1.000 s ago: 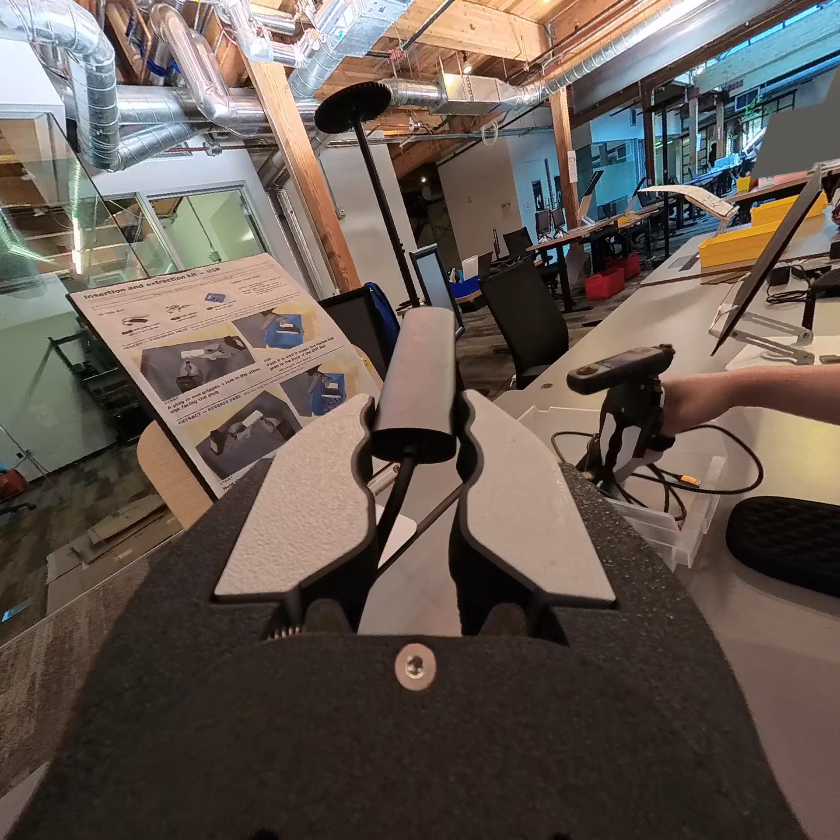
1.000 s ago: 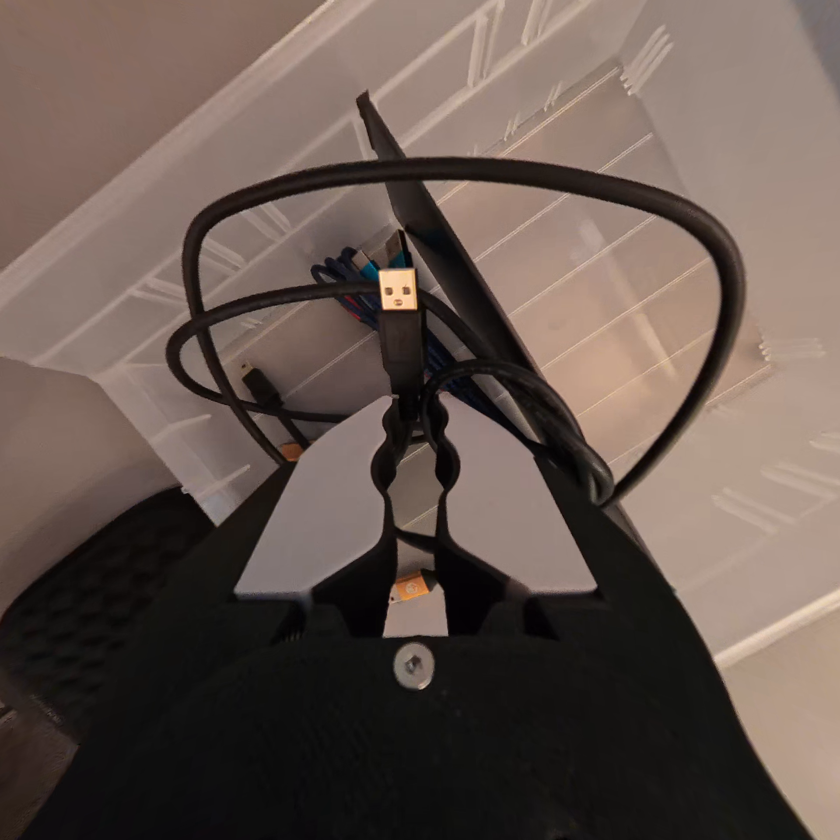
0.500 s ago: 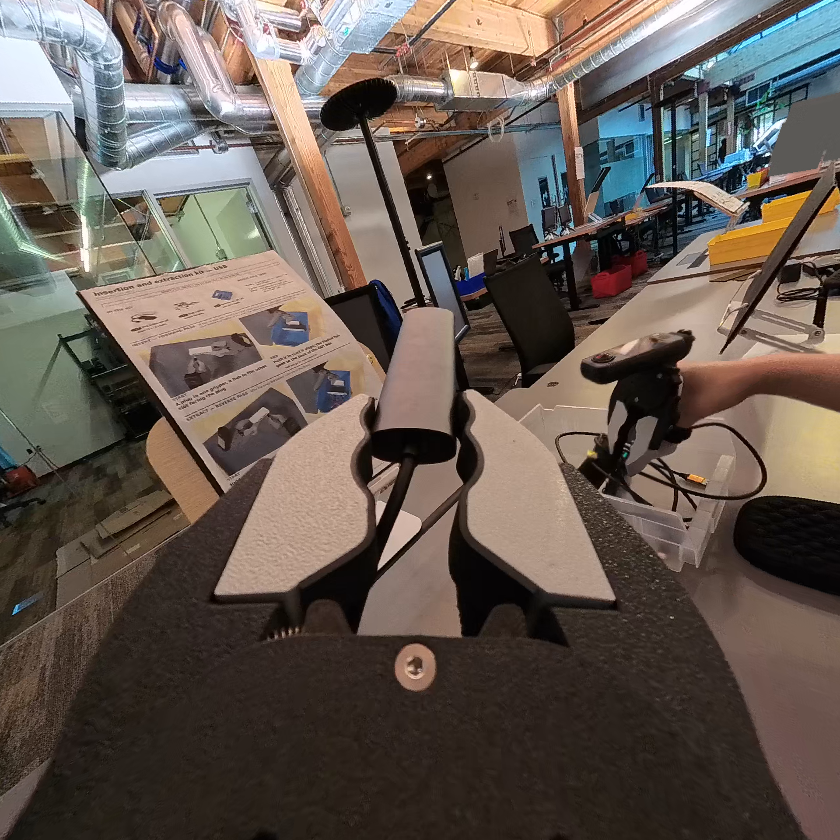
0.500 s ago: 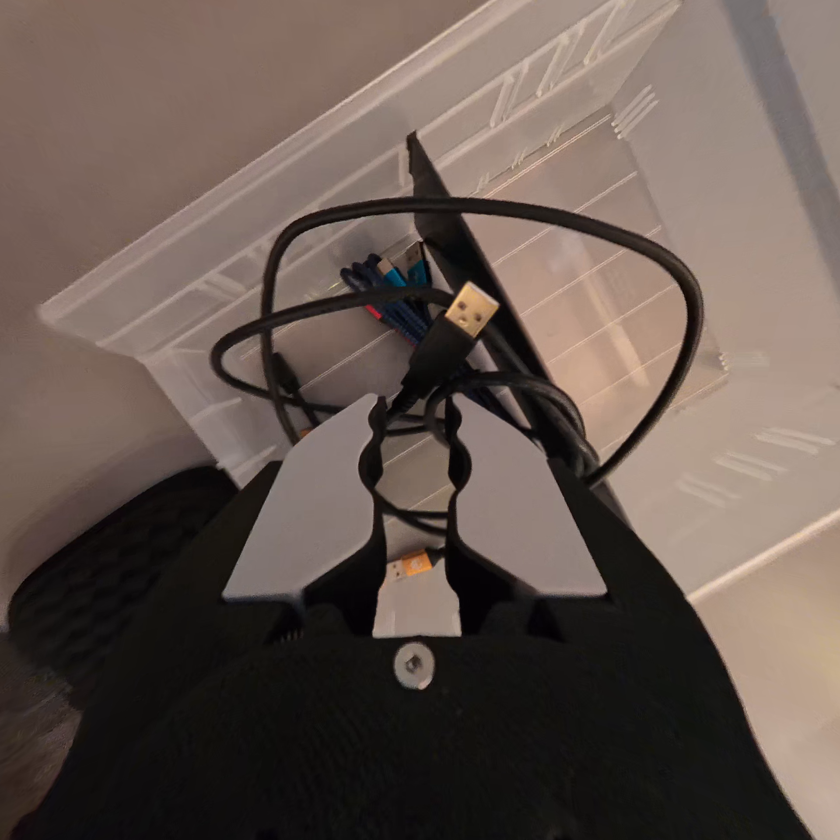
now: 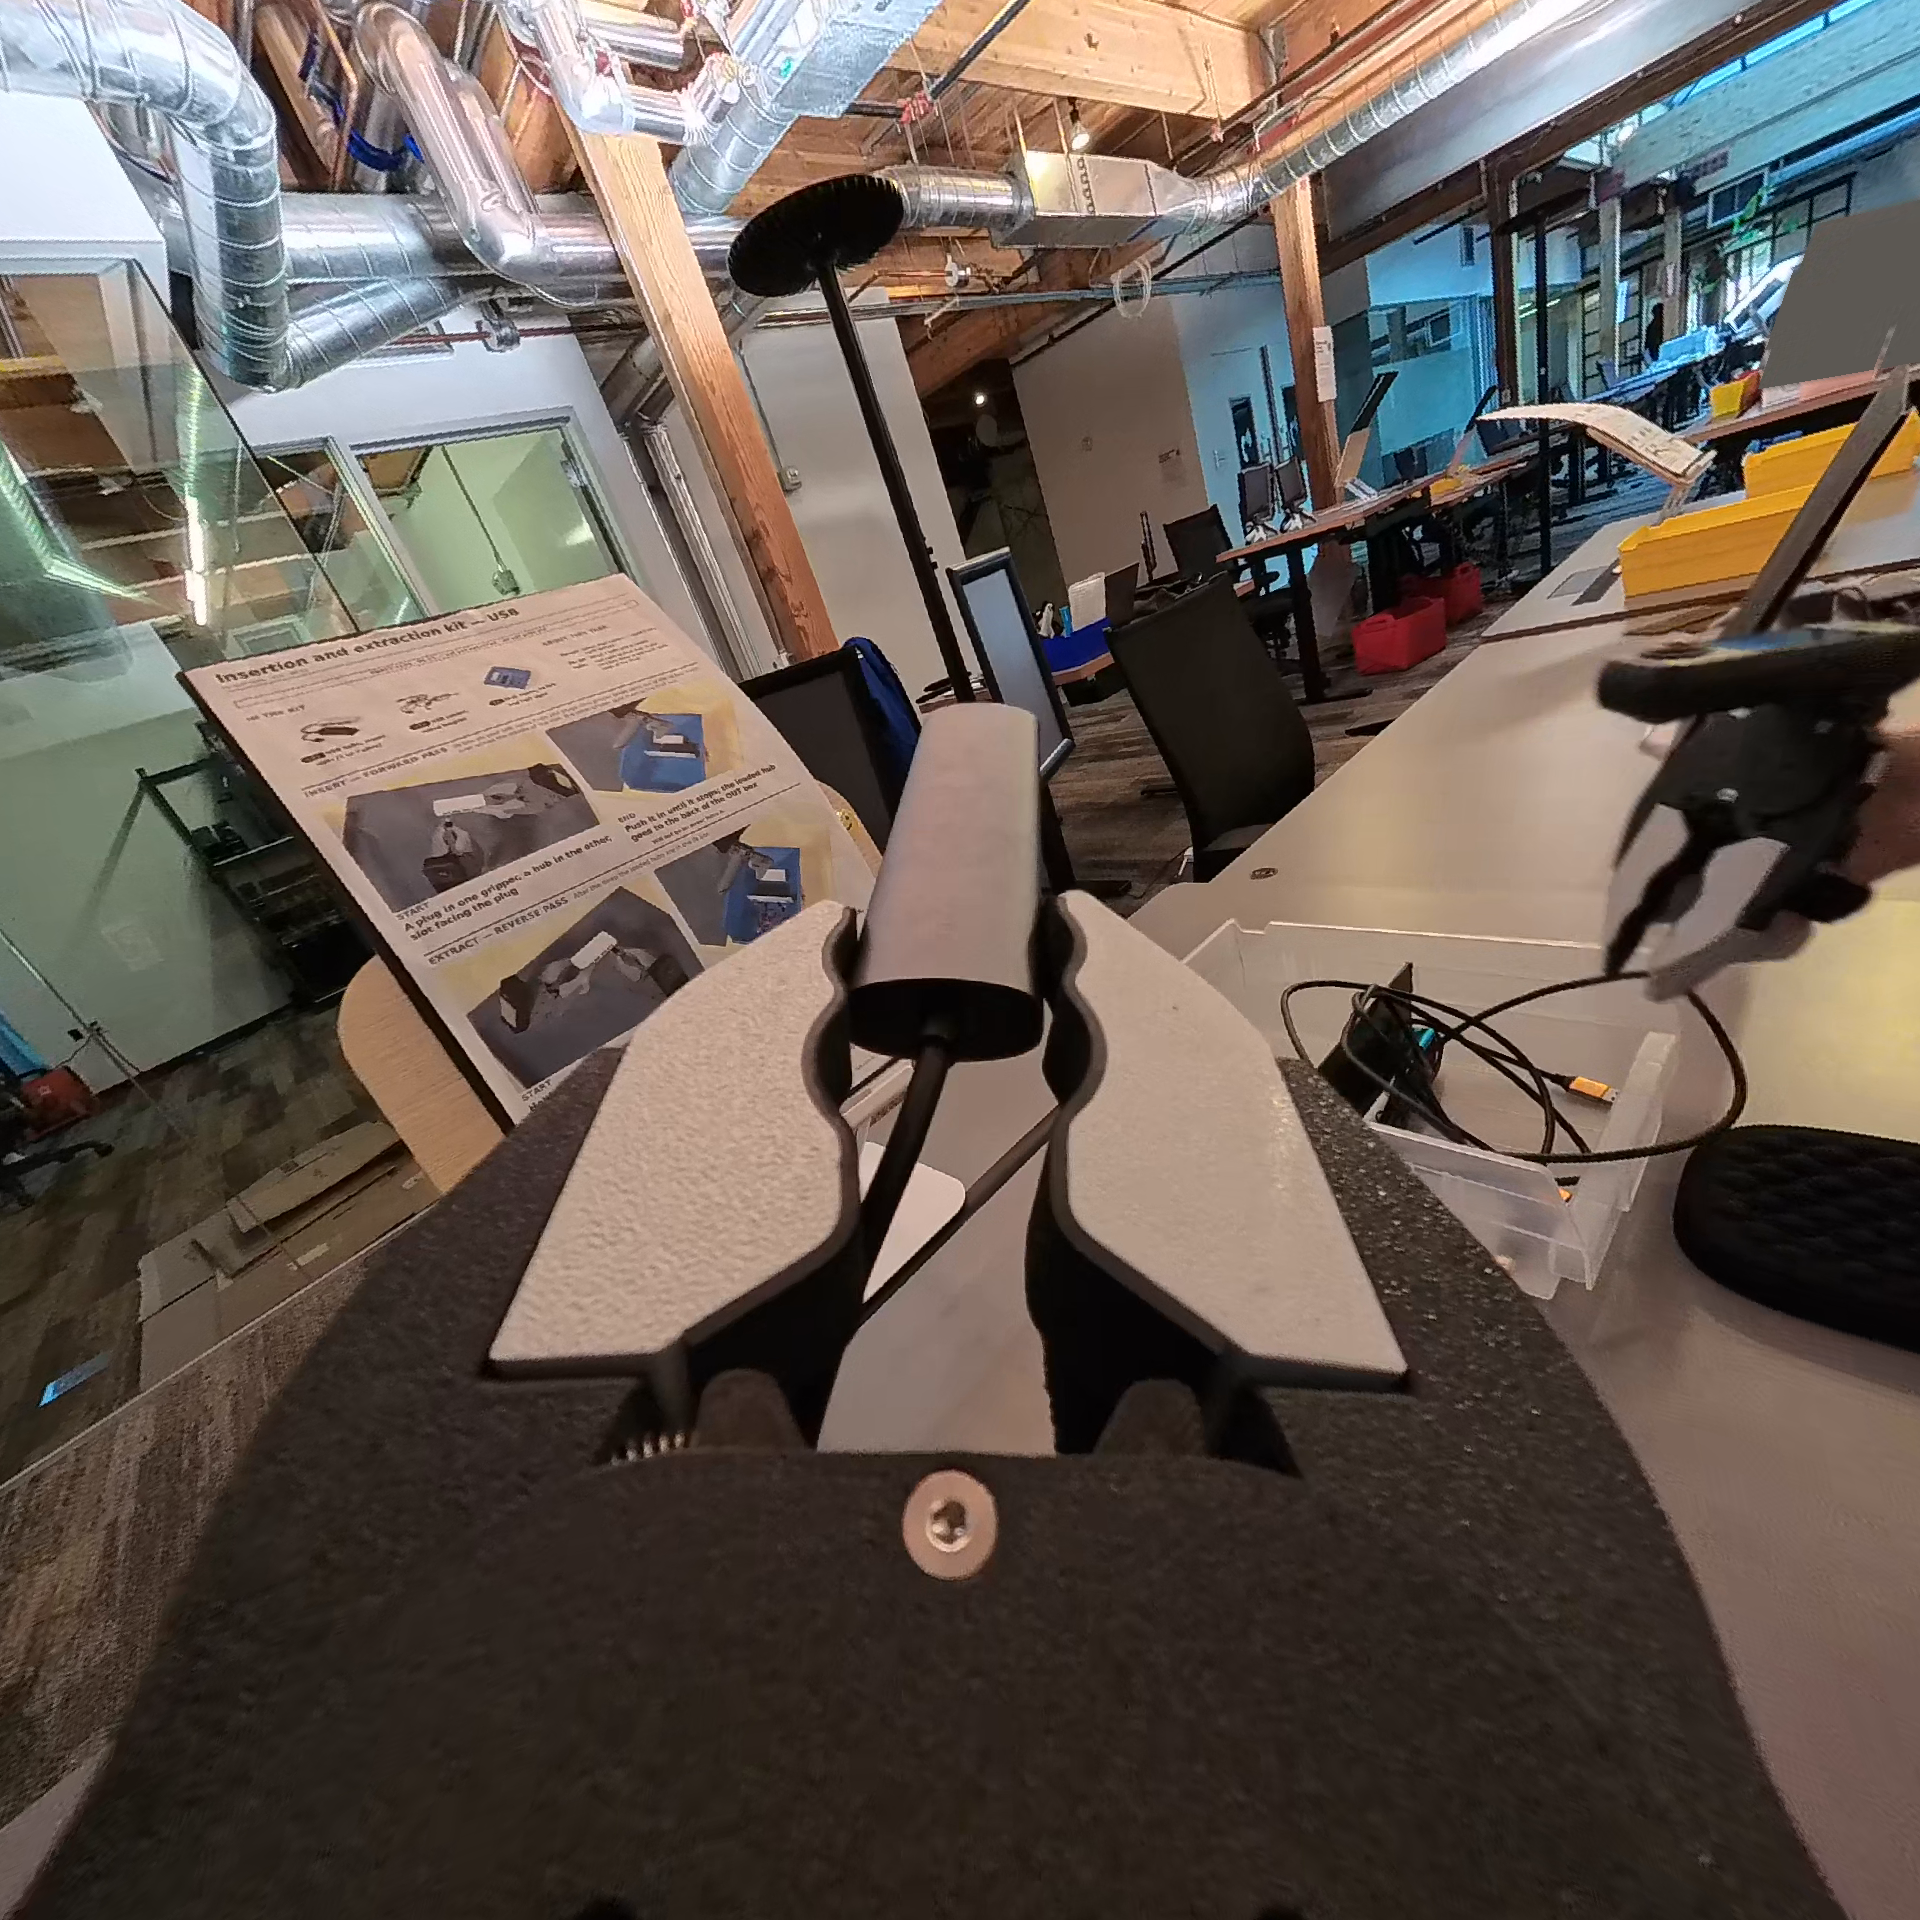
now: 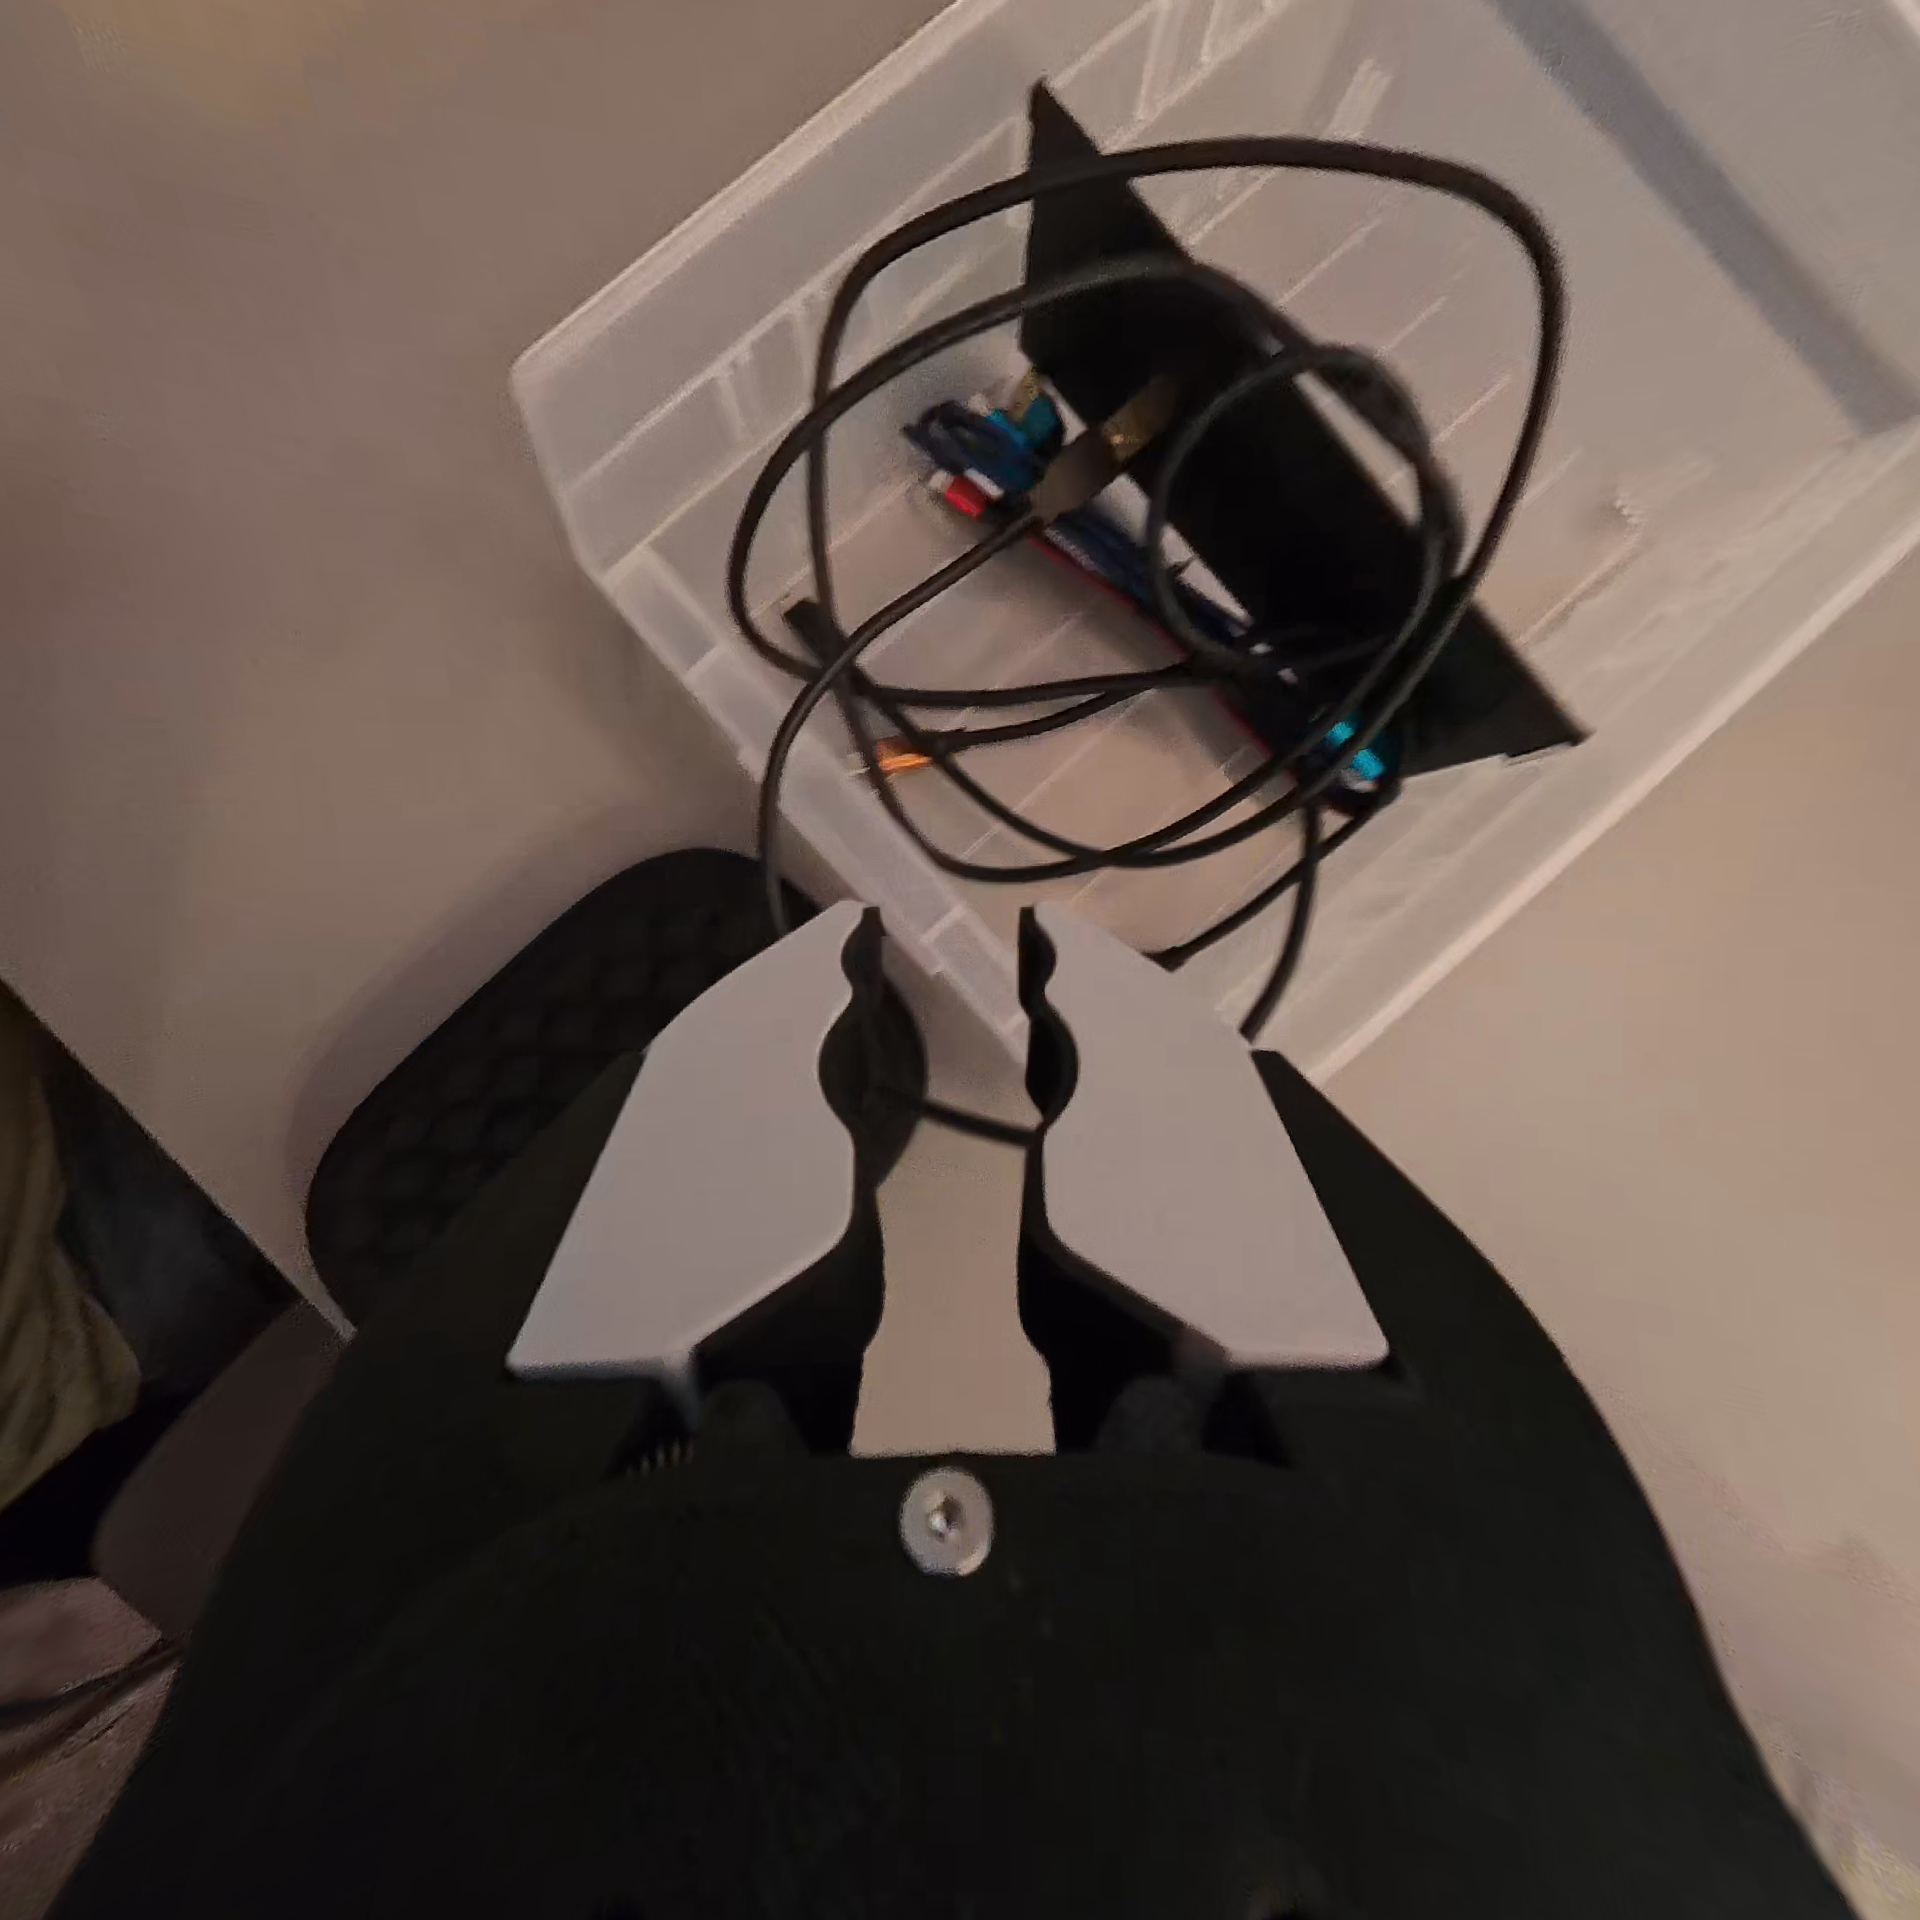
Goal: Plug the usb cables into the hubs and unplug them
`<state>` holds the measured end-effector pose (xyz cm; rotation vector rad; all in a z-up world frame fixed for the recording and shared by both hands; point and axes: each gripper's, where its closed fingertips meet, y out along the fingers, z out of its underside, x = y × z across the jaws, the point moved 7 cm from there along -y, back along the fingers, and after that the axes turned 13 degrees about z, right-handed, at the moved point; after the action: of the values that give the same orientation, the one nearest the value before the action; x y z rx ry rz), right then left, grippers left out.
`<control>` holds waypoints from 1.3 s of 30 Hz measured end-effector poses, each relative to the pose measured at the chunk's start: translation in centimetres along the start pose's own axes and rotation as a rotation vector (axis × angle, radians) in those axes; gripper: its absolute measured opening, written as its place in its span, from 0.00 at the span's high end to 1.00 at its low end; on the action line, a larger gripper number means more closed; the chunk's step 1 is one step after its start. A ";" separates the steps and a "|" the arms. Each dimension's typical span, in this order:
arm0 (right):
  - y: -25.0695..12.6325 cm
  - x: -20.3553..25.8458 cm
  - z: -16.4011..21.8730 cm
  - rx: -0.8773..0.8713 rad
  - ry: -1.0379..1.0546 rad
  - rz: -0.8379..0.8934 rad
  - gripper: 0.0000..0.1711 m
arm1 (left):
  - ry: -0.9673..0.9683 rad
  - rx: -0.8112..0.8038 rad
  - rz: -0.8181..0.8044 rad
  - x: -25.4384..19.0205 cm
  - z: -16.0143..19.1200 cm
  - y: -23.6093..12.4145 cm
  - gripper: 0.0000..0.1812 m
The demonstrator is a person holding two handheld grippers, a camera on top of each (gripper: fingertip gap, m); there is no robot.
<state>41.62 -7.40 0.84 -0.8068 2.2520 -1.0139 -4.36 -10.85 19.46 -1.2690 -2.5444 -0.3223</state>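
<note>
My left gripper [image 5: 948, 920] is shut on a dark grey USB hub [image 5: 961, 831], which points up and forward; its own cable [image 5: 902, 1127] trails down between the fingers. My right gripper [image 6: 951, 925] is open above the near corner of a clear plastic bin [image 6: 582, 436]. A looped black USB cable [image 6: 1143, 171] lies over the bin, with its gold plug [image 6: 1117, 436] free inside. One strand still runs across my right fingers. The right gripper also shows in the left wrist view [image 5: 1647, 971], raised above the bin [image 5: 1507, 1226].
The bin holds a black divider [image 6: 1299, 499], blue cables [image 6: 997, 436] and an orange-tipped plug [image 6: 899, 758]. A black mat [image 6: 499, 1070] lies beside the bin on the white table. An instruction board [image 5: 520, 831] stands at the left, with office chairs and desks behind. About 45 cm separates my left fingertips from my right.
My right gripper opened and let go of the black cable's plug, which fell back toward the bin. It then rose and drew back from the bin. The left gripper kept holding the hub.
</note>
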 end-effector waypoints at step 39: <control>6.1 -3.2 -1.7 0.246 0.104 0.302 1.00 | 0.013 0.043 -0.019 0.0 0.5 0.3 0.82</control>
<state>40.84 -1.04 -2.24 -0.3046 2.1921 -1.1746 -4.18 -10.50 19.02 -1.2237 -2.5400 -0.2770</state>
